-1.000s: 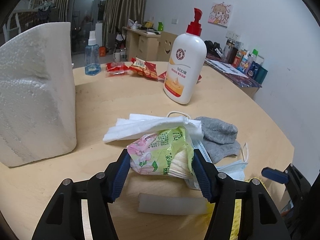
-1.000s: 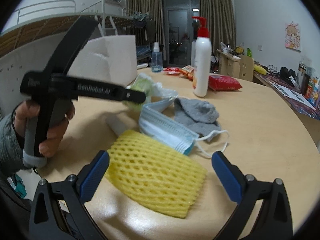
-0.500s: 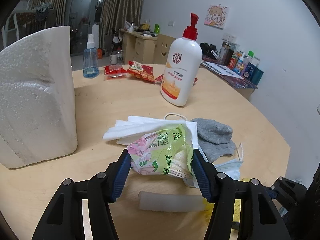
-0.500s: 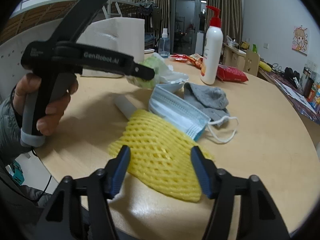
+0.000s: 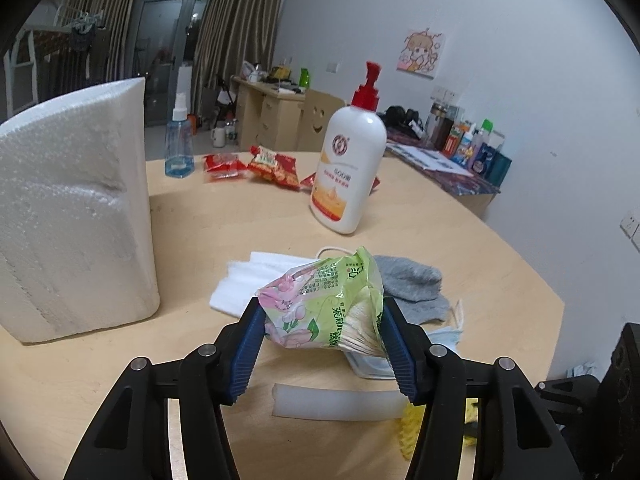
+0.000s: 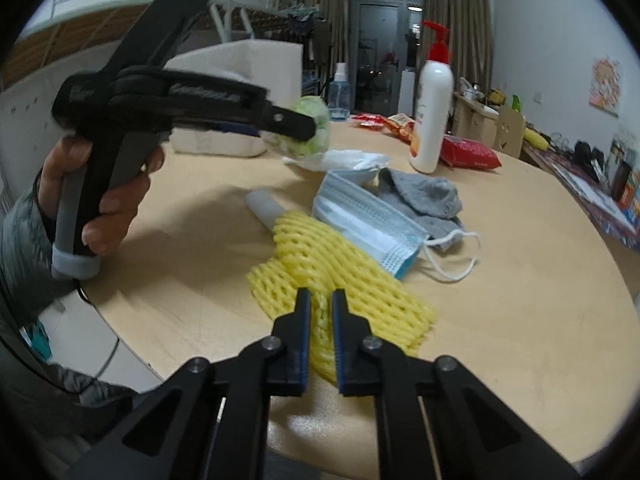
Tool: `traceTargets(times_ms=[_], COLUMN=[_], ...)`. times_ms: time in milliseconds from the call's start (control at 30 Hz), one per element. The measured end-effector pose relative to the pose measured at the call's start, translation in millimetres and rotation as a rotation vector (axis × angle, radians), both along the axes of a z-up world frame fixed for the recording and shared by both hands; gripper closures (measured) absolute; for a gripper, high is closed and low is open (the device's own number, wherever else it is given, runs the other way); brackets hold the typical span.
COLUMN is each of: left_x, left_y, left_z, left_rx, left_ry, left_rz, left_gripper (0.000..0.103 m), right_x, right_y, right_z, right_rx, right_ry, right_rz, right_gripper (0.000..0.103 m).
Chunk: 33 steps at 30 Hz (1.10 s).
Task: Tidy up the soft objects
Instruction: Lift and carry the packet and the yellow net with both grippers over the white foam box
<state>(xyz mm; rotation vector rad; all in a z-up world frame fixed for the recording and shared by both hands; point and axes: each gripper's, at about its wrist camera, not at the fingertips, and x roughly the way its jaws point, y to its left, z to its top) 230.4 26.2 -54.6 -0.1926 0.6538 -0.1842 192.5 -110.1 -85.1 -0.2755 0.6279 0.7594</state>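
- A room with white walls and brown curtains [image 5: 236, 36] is seen at twelve o'clock, with a cartoon picture [image 5: 420, 53] hung on the wall toward two o'clock in the left wrist view.
- A round pale wooden table [image 5: 460, 232] fills the lower half of both views.
- A large white foam block [image 5: 72, 216] is stood on the table at nine o'clock in the left wrist view.
- A white pump bottle with a red head [image 5: 349, 168] is stood upright at twelve o'clock, with red snack packets [image 5: 272, 166] and a clear blue spray bottle [image 5: 179, 148] behind it.
- A yellow foam net sleeve [image 6: 340, 280] is pinched at its near edge by the right gripper [image 6: 320, 312], whose jaws are drawn nearly together on it.
- A pale blue pleated face mask [image 6: 368, 224] is laid at one o'clock of the net, touching a grey sock [image 6: 428, 198].
- A green and pink floral tissue pack [image 5: 328, 308] is clamped, lifted off the table, between the blue pads of the left gripper [image 5: 322, 344], whose jaws are closing on it about half open; white folded tissues [image 5: 256, 284] lie behind it.
- A white foam tube [image 5: 336, 402] is laid at six o'clock beneath the pack.
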Motion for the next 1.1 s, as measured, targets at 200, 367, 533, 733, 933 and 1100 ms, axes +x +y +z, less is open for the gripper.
traceTargets(times_ms=[200,367,533,733,933,1100], left_x=[-17,-38,-61,-89,-115,-138], left_y=[-7,-13,-17,-21,-19,-17], left_z=[12,28,47,71,85,95], left_rx=[0.024,0.076,0.117,0.164,0.193,0.211], left_ry=[-0.056,-0.133,-0.206,-0.27,-0.309,-0.345], left_rz=[0.004,0.056,0.097,0.123,0.165,0.207], left_gripper=[0.044,0.044,0.044,0.044,0.044,0.044], right_x=[-1,-3,-2,-2,-5,-10], right_y=[-16,-28,-33,-37,-39,-36], right_z=[17,35,50,67,79,87], right_rx=[0.1,0.166,0.2,0.252,0.308,0.325], right_ry=[-0.011,-0.054,-0.098,-0.149,-0.177,-0.201], right_rz=[-0.036,-0.06,-0.064,-0.072,-0.076,-0.067], right_gripper=[0.09,0.09,0.09,0.09,0.09,0.09])
